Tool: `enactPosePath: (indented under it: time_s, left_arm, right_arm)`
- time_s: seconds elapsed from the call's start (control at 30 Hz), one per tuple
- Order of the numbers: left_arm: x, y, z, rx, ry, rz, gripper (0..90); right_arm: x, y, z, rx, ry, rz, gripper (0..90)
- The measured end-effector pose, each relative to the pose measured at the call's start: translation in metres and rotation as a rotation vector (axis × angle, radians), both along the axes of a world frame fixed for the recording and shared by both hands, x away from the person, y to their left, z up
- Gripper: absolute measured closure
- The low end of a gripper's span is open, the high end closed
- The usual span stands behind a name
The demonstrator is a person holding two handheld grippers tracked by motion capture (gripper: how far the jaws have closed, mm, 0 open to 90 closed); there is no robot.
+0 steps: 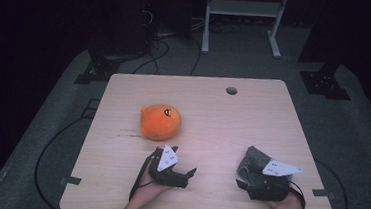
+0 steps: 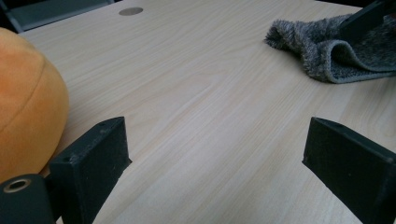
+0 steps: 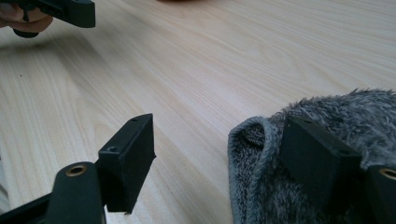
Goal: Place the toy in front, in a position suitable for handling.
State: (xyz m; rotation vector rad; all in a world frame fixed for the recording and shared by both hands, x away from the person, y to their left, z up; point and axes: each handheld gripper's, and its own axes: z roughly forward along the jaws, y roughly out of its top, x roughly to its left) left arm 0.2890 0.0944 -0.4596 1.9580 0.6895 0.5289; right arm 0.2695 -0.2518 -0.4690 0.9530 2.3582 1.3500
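Table (image 1: 213, 111): pale wood, cable hole (image 1: 231, 90) near the far edge at 12 o'clock.

Orange plush toy (image 1: 160, 122): left of centre, at about 11 o'clock from the left gripper, near but apart. Round and soft; likely to roll or squash away if a jaw nudges its side rather than straddling it. Underside and far face hidden; cut off at the left edge of the left gripper view.

Left gripper (image 1: 188, 175): jaws apart, nothing between them, bare wood beneath. Tips pointing toward 3 o'clock, away from the toy; a blind swing could knock the toy.

Grey fuzzy cloth (image 1: 251, 162): crumpled near the front right, at 12 o'clock from the right gripper. Limp pile; risk of pinching only a single fold and dragging the rest.

Right gripper (image 1: 242, 181): jaws apart, one jaw resting on the cloth, the other over bare wood; not clamped. Cloth's near portion covered by the gripper and its grey plate; full extent hard to judge.
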Motion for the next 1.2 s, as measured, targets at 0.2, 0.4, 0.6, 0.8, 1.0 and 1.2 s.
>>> enactPosePath:
  time_s: [0.2,0.4,0.6,0.8,1.0,1.2]
  left_arm:
    - [0.001,0.001,0.012,-0.021,-0.029,-0.012,6.0]
    - [0.009,0.018,0.035,-0.035,-0.076,0.013,6.0]
    - [0.023,0.038,0.055,-0.056,-0.121,0.069,4.9]
    - [0.041,0.055,0.066,-0.078,-0.149,0.121,4.3]
    - [0.062,0.075,0.065,-0.062,-0.133,0.215,4.3]
    - [0.081,0.088,0.056,-0.085,-0.107,0.284,5.1]
  right_arm:
    - [-0.001,-0.001,0.0,0.011,0.005,0.0,25.0]
    - [-0.001,0.001,0.0,0.008,0.003,0.002,25.0]
    - [-0.001,0.002,0.0,0.006,0.007,-0.001,25.0]
    - [-0.001,0.001,0.001,0.008,0.004,0.003,25.0]
    - [-0.001,0.003,0.0,0.004,0.003,0.011,25.0]
    - [-0.001,0.003,0.0,0.005,0.003,0.014,25.0]
